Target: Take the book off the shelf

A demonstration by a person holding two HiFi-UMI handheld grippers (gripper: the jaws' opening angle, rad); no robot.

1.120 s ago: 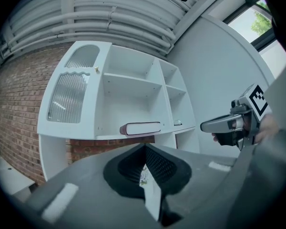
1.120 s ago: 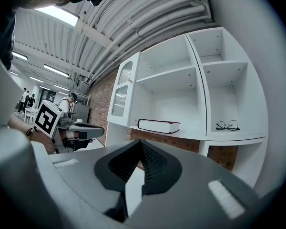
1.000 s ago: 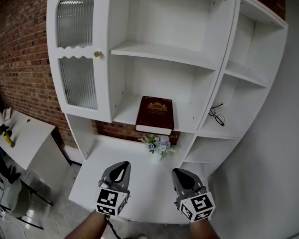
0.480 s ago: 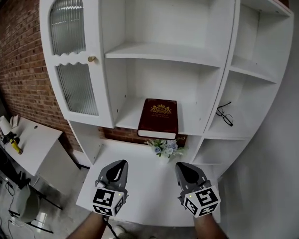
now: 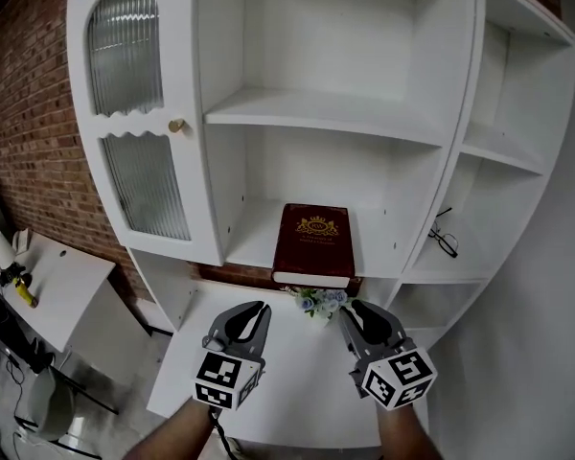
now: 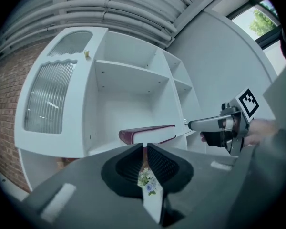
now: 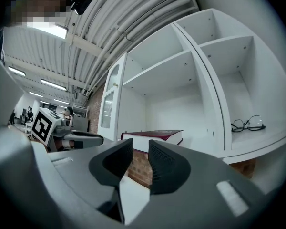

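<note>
Approach stage; no grip yet. Book (image 5: 315,242) lies flat on shelf (image 5: 252,249), untouched, at 12 o'clock from both units.
Left hand-held gripper (image 5: 254,311): jaws together, empty.
Right hand-held gripper (image 5: 356,310): jaws just opening, part-spread, nothing between.
Remaining: reach, clamp, withdraw book.

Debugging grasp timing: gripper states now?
Left gripper: closed, empty.
Right gripper: jaws have just been opening, nothing between them.
</note>
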